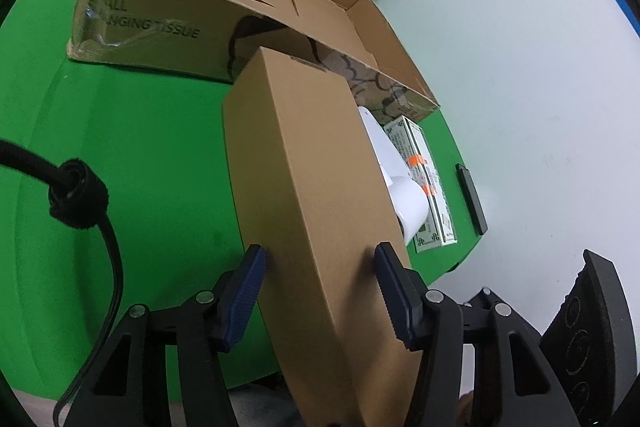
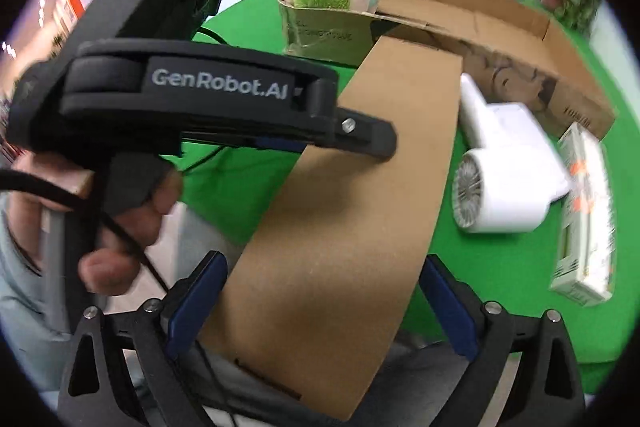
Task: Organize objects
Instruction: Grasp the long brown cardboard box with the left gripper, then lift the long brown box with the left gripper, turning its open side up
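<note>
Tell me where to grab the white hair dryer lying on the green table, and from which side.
Grip the hair dryer across its round barrel, coming from above: it lies on its side, and the long brown box and the flat white carton flank it, so only the top looks open.

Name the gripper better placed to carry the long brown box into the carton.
Left. The left gripper clamps the long brown box and points toward the open carton; the right gripper only straddles the box's near end, jaws wide.
</note>
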